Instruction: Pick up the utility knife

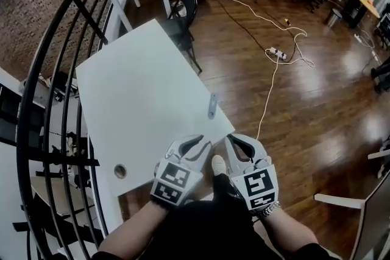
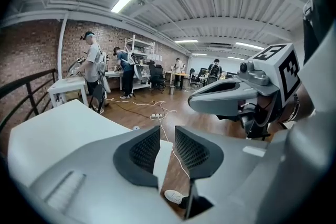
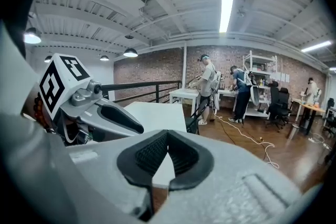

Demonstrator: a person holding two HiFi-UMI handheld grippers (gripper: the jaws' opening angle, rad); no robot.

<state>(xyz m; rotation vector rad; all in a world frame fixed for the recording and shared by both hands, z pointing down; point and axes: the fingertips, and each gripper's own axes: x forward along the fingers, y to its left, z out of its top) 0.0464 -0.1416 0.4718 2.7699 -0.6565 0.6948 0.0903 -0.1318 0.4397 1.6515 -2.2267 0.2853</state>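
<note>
**A:** 2 grippers, what do we see?
**B:** On our left gripper (image 1: 195,145) the fingers stand slightly apart, empty; on our right gripper (image 1: 239,147) they meet.
**A:** And the utility knife (image 1: 212,105)?
**B:** By the table (image 1: 137,100)'s right edge, near its close corner, untouched.

Floor: dark polished wood (image 1: 317,106), crossed by a white cable (image 1: 268,97).
Walls: red brick (image 3: 152,71).
Desk: white (image 1: 140,106), bordered by a black railing (image 3: 147,83).
Light: given by ceiling strip lamps (image 3: 226,8).

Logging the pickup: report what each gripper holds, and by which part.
Nothing is held. Left gripper open, empty; right gripper shut, empty. The utility knife lies untouched on the table.
</note>
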